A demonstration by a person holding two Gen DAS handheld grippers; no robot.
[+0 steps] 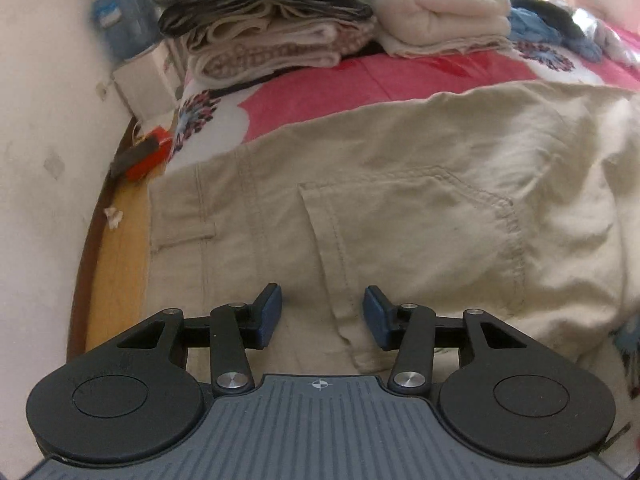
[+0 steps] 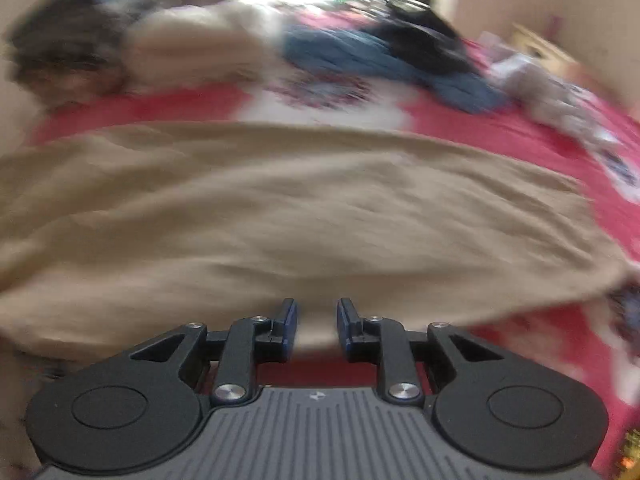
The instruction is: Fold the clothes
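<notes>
Left gripper (image 1: 322,316): jaws spread, nothing pinched. It hangs over the waist end of the beige trousers (image 1: 400,208), pads either side of a seam, with the back pocket (image 1: 408,216) just ahead. Cloth lies between the pads but looks slack; no pinch.

Right gripper (image 2: 317,330): jaws narrower, a tongue of the trousers' near edge sitting between the pads. View heavily smeared, so I cannot tell whether the pads press on that edge or only frame it.

Trousers lie spread across the pink floral bedspread (image 1: 360,80), folded once lengthwise by the look of it, waistband toward the wooden bed edge (image 1: 116,272) at left. A stack of folded clothes (image 1: 264,20) and a cream folded blanket (image 1: 440,16) sit well behind.

Risks from here:
- Left grip taken mid-panel would gather only the top layer; the lower leg would stay behind and the fold would split.
- Uneven holds: if the right has the hem and the left has nothing, any lift would drag the garment skew and wrinkle it.
- Waist end lies near the bed edge; a pull that way could slide cloth off the mattress toward the red object (image 1: 148,152) in the gap by the wall.
- A wide carry toward the back could knock the stack.
</notes>
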